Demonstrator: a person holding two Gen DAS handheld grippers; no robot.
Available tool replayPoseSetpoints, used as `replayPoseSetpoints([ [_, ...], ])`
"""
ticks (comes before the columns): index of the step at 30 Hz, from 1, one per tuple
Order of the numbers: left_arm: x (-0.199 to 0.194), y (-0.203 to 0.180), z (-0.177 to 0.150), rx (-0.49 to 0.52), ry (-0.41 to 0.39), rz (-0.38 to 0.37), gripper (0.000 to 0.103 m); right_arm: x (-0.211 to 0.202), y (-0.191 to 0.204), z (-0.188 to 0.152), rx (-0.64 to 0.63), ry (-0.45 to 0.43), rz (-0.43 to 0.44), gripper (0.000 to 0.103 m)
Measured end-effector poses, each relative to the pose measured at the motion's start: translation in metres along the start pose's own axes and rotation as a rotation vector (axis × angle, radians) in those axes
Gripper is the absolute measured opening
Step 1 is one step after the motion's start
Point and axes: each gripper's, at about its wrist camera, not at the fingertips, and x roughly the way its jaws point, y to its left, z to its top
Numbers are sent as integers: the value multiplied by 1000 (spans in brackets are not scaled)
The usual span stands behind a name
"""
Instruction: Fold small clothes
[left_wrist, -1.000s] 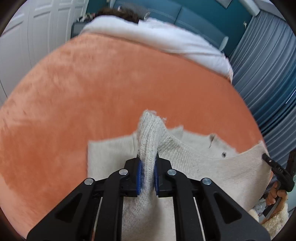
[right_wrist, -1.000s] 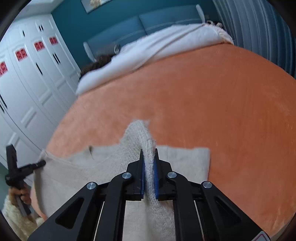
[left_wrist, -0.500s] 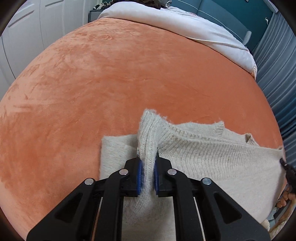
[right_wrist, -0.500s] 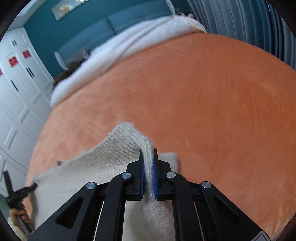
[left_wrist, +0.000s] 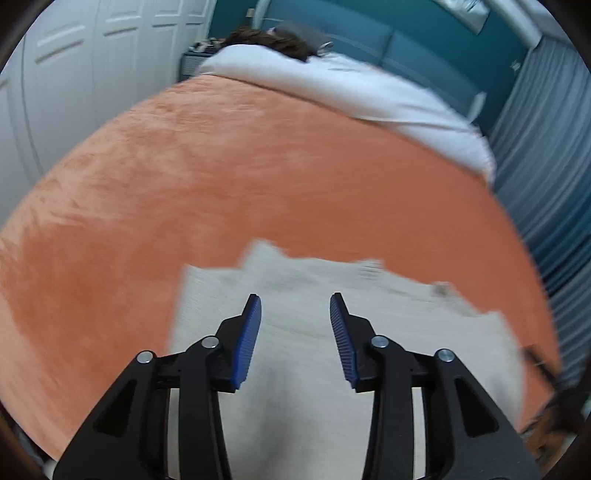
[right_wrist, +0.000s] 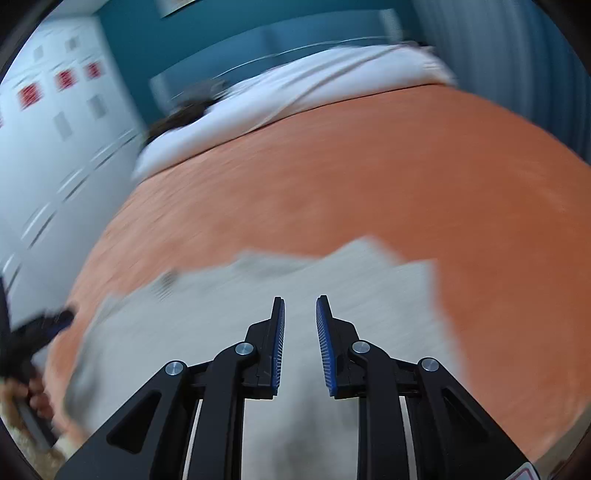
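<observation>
A cream knit garment (left_wrist: 303, 332) lies spread flat on the orange blanket (left_wrist: 221, 177) covering a bed, near the bed's near edge, as both tools hang just above it with nothing between their blue pads. The left hand-held gripper (left_wrist: 295, 317) is released, its jaws wide apart over the left half of the cloth; the right hand-held gripper (right_wrist: 300, 325) is also released, though with a narrower gap, over the right half of the same garment (right_wrist: 332, 295). Neither touches the fabric as far as the blurred views show.

The knit's far edge steps up in a small raised corner toward the middle of the bed, suggesting one layer laid over another, so a fold appears to be in place and the empty jaws fit a letting-go. The flat, square lie of the cloth along the near edge keeps it within easy reach of both tools for any further fold. A white duvet (left_wrist: 351, 85) is bunched at the bed's far end, well apart from the work, with dark hair (left_wrist: 269, 40) showing above it. White wardrobe doors (right_wrist: 55, 147) and a teal wall frame the room. Motion blur hides the knit's finer detail.
</observation>
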Motion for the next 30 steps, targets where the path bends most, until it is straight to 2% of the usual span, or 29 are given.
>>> replayPoseSetpoints([
  [2, -6, -37, -27, 29, 39, -91, 42, 16, 57, -33, -83, 110, 137, 19],
  [4, 0, -64, -54, 98, 89, -84, 42, 28, 100, -64, -166, 180, 208, 10],
  [6, 13, -73, -77, 142, 154, -36, 41, 37, 116, -84, -214, 226, 207, 9],
  [8, 20, -57, -92, 136, 205, 2, 41, 39, 101, -94, -222, 245, 162, 6],
  [9, 21, -47, -97, 140, 212, 51, 41, 38, 86, -94, -211, 245, 128, 0],
  [11, 15, -17, -101, 131, 205, 123, 37, 27, 40, -88, -129, 250, 79, 0],
  [14, -7, 30, -103, 90, 199, 152, 34, -1, -41, -83, -2, 220, -95, 0],
  [15, -13, 43, -104, 73, 202, 149, 28, -10, -66, -84, 53, 219, -77, 0],
  [17, -19, 55, -108, 48, 212, 143, 27, -24, -104, -86, 153, 212, -159, 0],
  [18, -21, 55, -108, 47, 214, 145, 27, -30, -112, -86, 190, 203, -125, 0],
  [20, -25, 44, -103, 42, 198, 151, 28, -42, -106, -77, 208, 158, -171, 2],
  [21, -27, 34, -100, 41, 187, 132, 29, -44, -93, -71, 176, 141, -154, 11],
  [22, -29, 24, -95, 43, 169, 104, 31, -43, -79, -66, 145, 134, -132, 11],
  [24, -30, 4, -92, 77, 150, 76, 43, -33, -50, -55, 66, 143, -68, 11],
  [26, -14, -6, -94, 140, 183, 127, 46, -17, -25, -58, -17, 162, -62, 10],
  [28, 6, 7, -103, 135, 238, 184, 45, -1, -33, -69, -31, 195, -120, 5],
  [29, 6, 16, -107, 111, 233, 159, 44, 10, -39, -74, 1, 215, -127, 0],
  [30, 0, 25, -107, 87, 212, 125, 41, 12, -51, -79, 44, 222, -94, 0],
])
